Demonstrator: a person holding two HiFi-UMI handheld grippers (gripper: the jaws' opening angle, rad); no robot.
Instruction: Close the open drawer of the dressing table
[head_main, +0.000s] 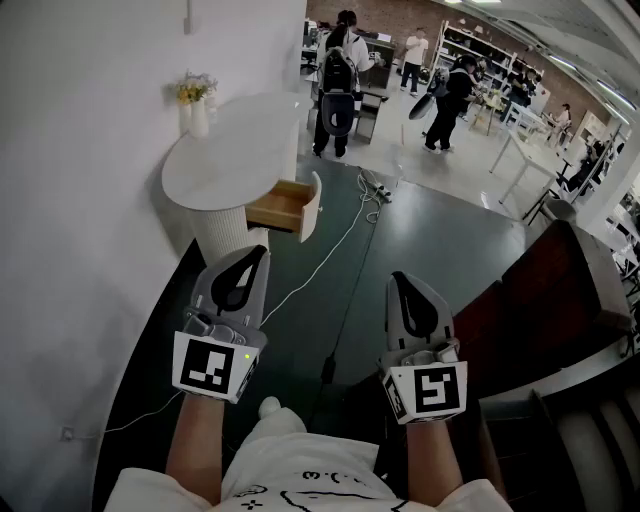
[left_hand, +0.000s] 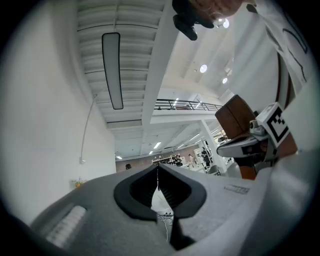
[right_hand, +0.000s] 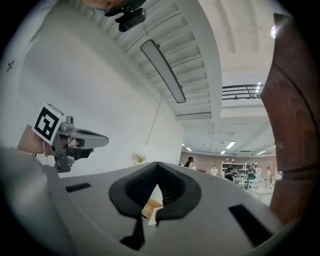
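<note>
1. Dressing table (head_main: 235, 150) sits at 11 o'clock in the head view. It has a white round top and stands against the wall (head_main: 80, 200), with a vase of flowers (head_main: 196, 100) at its far edge.
2. Drawer (head_main: 290, 205) hangs open from the table's right flank. The inside is wood, and the white front panel faces about 3 o'clock. Its slide axis runs roughly 9-to-3, so closing it likely means a push toward 9.
3. Left tongs (head_main: 257, 250) are pinched tip to tip with nothing between. The drawer lies at 12 to 1 o'clock of them, well apart across dark floor (head_main: 420, 240).
4. Right tongs (head_main: 398, 278) are likewise pressed together and empty. The drawer lies at 11 o'clock.
5. Judgement: the left tongs are nearer, but the panel faces the right side — either pair must first get closer, then press the panel flat.
</note>
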